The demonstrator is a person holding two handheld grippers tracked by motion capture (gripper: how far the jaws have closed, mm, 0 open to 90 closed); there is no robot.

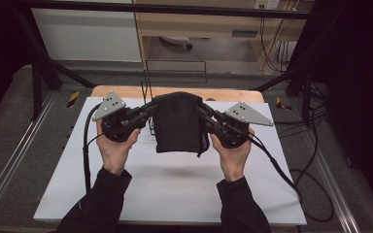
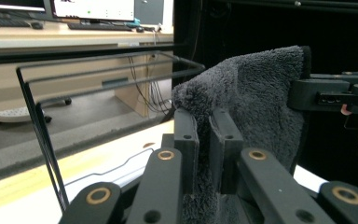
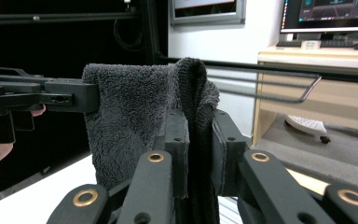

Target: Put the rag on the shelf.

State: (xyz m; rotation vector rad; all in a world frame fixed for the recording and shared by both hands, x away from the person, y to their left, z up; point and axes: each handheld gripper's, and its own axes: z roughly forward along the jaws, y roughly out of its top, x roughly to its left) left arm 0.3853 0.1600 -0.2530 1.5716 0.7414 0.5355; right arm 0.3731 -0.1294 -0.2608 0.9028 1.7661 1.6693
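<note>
Left hand: comes in from the bottom, wrapped round the left gripper, over the white mat.
Left gripper: jaws pinched tight on the left top corner of the dark towel; in the left gripper view the pile bulges up between the two black jaws, hardly any gap.
Wire rack: thin black frame, upright, behind the towel toward the far table edge; near the left gripper, not touching it.
Dark towel: held up off the mat between both grippers, hanging as a folded panel, its lower edge clear of the surface with a soft shadow beneath.
Right gripper: jaws clamped on the right top corner; the right gripper view has a thick fold of cloth squeezed between them.
Right hand: mirrors the other, cable trailing off the mat's right edge.
Room: bare white mat in front of the towel down to the near edge, and open strips on both sides; wooden tabletop edge just beyond.
</note>
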